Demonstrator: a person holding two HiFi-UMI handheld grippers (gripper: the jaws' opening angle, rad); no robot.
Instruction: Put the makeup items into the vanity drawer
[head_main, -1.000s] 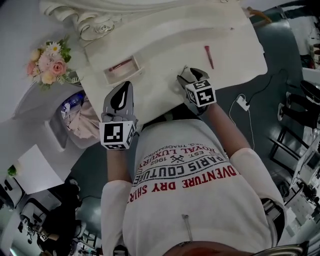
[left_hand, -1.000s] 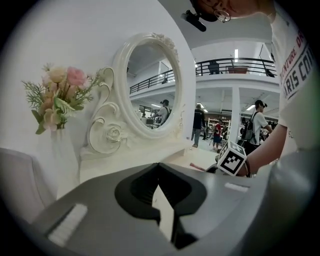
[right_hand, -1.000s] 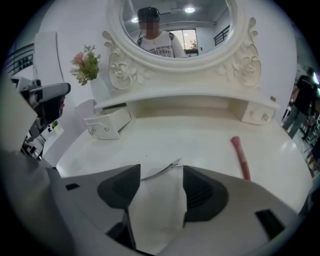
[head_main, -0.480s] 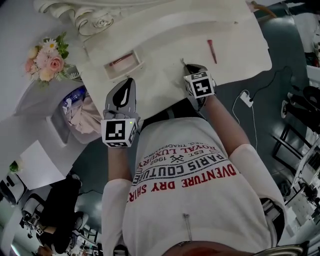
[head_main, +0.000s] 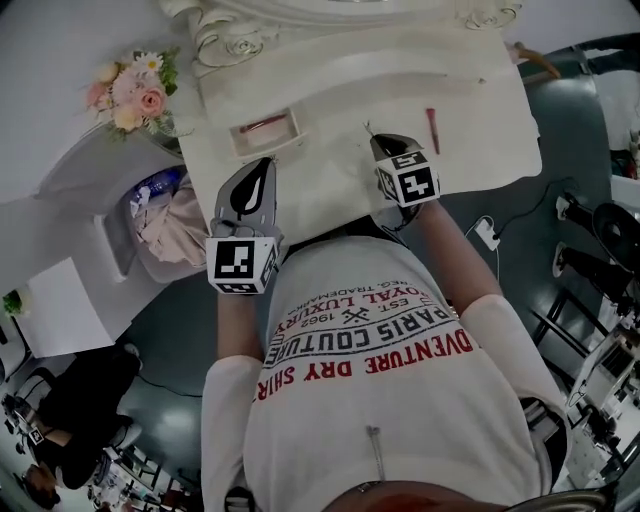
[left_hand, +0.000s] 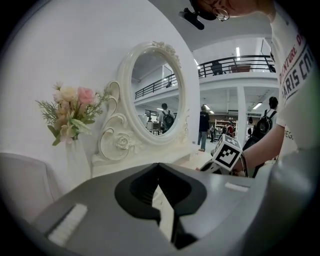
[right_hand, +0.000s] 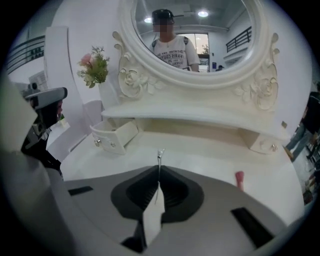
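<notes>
Item: thin metal tool (right_hand: 159, 155), slender, silvery, small forked tip, standing up out of the right gripper (right_hand: 159, 169), whose jaws are pinched onto its lower end, above the white vanity top (head_main: 330, 190). A second ago those jaws stood wide; they have just been closing, with the tool between them. Red pencil (head_main: 432, 117) lies unmoved on the top. Open drawer (head_main: 243, 146) holds a pinkish item (head_main: 262, 125). Left gripper (left_hand: 159, 167): jaws together, empty, as before.
</notes>
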